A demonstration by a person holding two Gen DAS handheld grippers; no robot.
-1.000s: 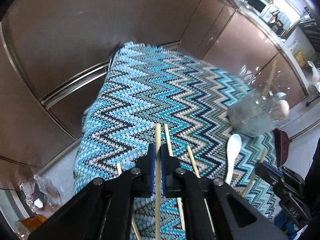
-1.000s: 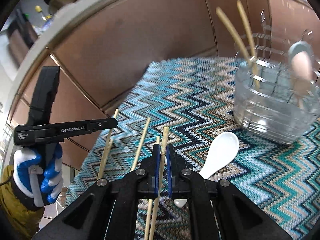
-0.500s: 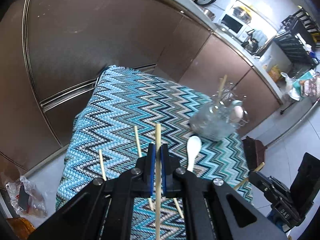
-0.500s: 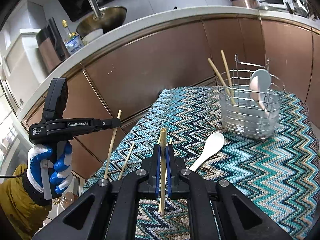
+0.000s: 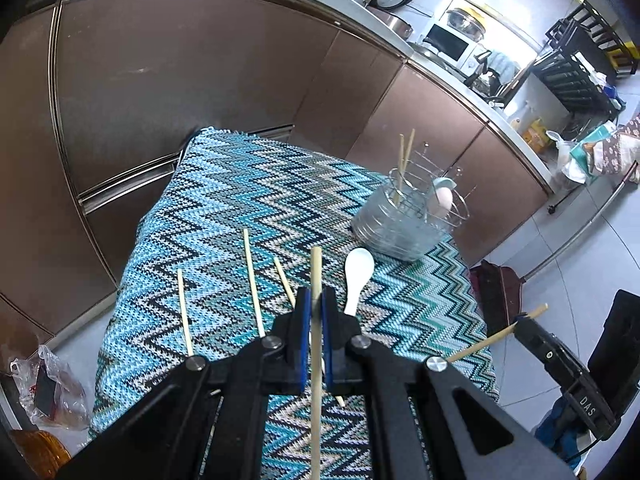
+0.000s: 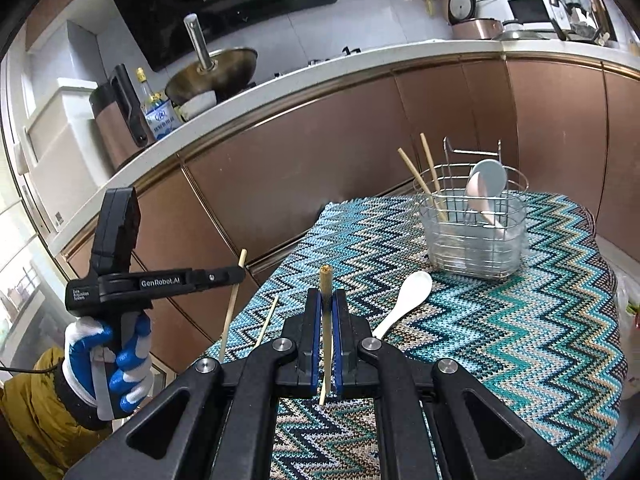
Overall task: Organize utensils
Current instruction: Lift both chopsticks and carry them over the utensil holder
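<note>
My left gripper (image 5: 315, 294) is shut on a wooden chopstick (image 5: 316, 268), lifted above the zigzag cloth (image 5: 224, 200). Below it lie three loose chopsticks (image 5: 253, 280) and a white spoon (image 5: 358, 276). A wire caddy (image 5: 408, 216) at the far right of the cloth holds two chopsticks and spoons. My right gripper (image 6: 327, 296) is shut on another chopstick (image 6: 326, 280), also held above the cloth (image 6: 520, 340). In the right wrist view the left gripper (image 6: 236, 274), in a gloved hand (image 6: 108, 360), holds its chopstick (image 6: 232, 304) off the table's left edge. The spoon (image 6: 408, 300) lies in front of the caddy (image 6: 472, 232).
Brown cabinet fronts (image 5: 180, 80) run close behind the table. The counter (image 6: 280, 92) above carries a wok (image 6: 212, 76) and a bottle (image 6: 158, 112). A plastic bag (image 5: 52, 388) lies on the floor at left, a dustpan (image 5: 500, 292) at right.
Both grippers rose and drew back from the cloth, each still clamped on its chopstick. The caddy and spoon now look farther away and more of the kitchen shows.
</note>
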